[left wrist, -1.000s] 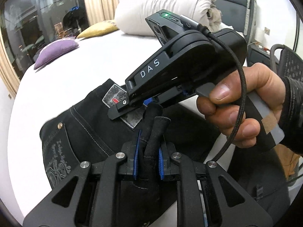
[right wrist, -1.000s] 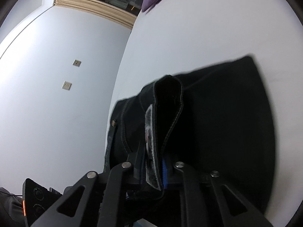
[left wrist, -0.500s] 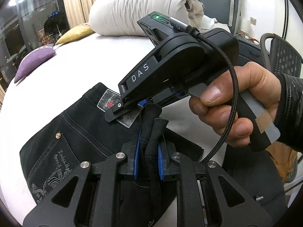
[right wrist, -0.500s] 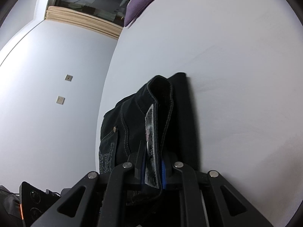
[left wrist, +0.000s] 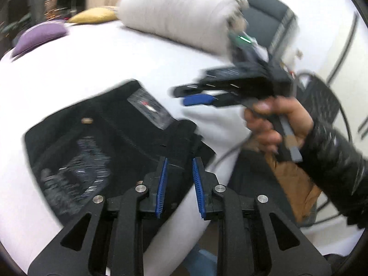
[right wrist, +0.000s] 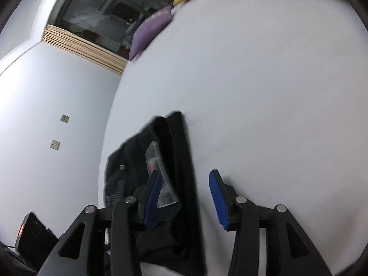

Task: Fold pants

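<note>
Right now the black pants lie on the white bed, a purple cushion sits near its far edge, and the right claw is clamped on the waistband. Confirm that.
Not quite: the right claw is not clamped. The right wrist view shows its jaws opening, blue pads apart, off the fabric. The black pants do lie on the white bed, with the purple cushion near its far edge.

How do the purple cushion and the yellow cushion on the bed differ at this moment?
The purple cushion is violet; the yellow cushion is mustard. The yellow cushion lies right beside the rolled white duvet; the purple cushion lies farther from it, toward the bed's edge by the window. Both rest on the white bed, well away from the black pants.
</note>
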`<state>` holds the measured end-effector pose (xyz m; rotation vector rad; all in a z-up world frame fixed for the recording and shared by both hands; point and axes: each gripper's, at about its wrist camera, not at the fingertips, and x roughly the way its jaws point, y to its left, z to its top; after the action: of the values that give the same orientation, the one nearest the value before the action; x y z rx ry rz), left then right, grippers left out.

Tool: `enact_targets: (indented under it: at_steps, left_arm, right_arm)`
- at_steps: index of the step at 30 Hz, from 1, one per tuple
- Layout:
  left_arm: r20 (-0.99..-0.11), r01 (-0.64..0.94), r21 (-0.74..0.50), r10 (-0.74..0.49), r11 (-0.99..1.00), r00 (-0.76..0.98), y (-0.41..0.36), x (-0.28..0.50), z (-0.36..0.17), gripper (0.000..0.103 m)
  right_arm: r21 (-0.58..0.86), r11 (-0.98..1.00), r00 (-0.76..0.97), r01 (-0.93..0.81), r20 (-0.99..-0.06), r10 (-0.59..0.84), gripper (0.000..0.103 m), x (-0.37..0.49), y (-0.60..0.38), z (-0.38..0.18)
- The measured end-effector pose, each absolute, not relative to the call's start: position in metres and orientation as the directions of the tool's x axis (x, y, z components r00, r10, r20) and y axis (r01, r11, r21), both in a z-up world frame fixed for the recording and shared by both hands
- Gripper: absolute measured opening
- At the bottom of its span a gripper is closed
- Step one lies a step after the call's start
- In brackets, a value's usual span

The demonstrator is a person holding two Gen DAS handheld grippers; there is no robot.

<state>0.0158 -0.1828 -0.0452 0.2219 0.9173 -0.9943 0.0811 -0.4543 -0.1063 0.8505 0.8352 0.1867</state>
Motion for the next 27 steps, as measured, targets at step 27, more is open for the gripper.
enact_targets:
  at_steps: [27]
  left_arm:
    - [-0.898,0.595,-0.100,-0.329,0.798,0.291,-0.167,0.090,-0.091,0.021]
  right_arm:
    - [0.621,0.726,0.552,0.295,-0.731,0.401,0.002,0.014,-0.399,-0.145]
